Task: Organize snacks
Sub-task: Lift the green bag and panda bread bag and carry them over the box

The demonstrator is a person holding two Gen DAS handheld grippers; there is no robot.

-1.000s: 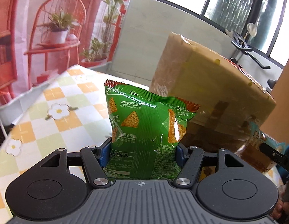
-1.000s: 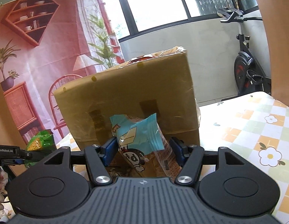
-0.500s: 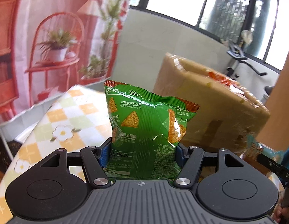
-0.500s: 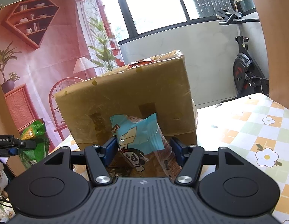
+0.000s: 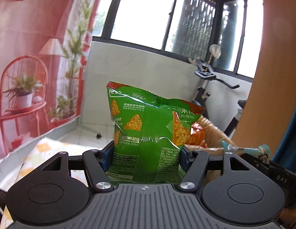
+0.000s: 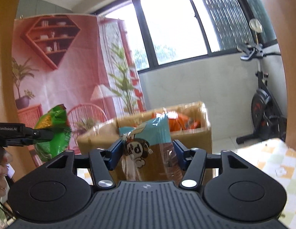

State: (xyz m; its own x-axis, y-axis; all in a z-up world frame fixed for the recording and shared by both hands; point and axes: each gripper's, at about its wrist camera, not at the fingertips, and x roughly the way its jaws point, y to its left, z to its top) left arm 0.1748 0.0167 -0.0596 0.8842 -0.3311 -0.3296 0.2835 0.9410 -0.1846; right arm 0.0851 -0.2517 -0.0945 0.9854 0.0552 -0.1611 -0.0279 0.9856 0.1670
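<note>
I have both grippers raised since a second ago. My left gripper (image 5: 147, 153) has its blue fingers (image 5: 107, 155) clamped on the lower part of the green chip bag (image 5: 148, 133), which stands upright between them. A second ago that bag sat low against the side wall of the cardboard box (image 5: 211, 131), with the checked desk (image 5: 41, 148) filling the left of the view. Now the bag is framed against the wall and window, the desk has dropped to a sliver at lower left, and only the box's top edge shows behind the bag's right side.

My right gripper (image 6: 147, 153) holds the blue cartoon snack pack (image 6: 148, 145), fingers (image 6: 115, 155) closed on both its sides, the grip unchanged. What has changed is the box (image 6: 188, 135) beyond it: earlier I faced its taped side wall, and now I look over the rim into the open top, where an orange packet (image 6: 184, 122) already lies inside. The green bag (image 6: 52, 131) shows at the left of this view, level with the rim and off to the box's left side.

I judge both snacks are now lifted clear of the wall, high enough to carry over the opening. The blue pack looks nearer the opening; the green one has farther to travel. Both views are motion-blurred around the box, so I cannot tell how full it is.
</note>
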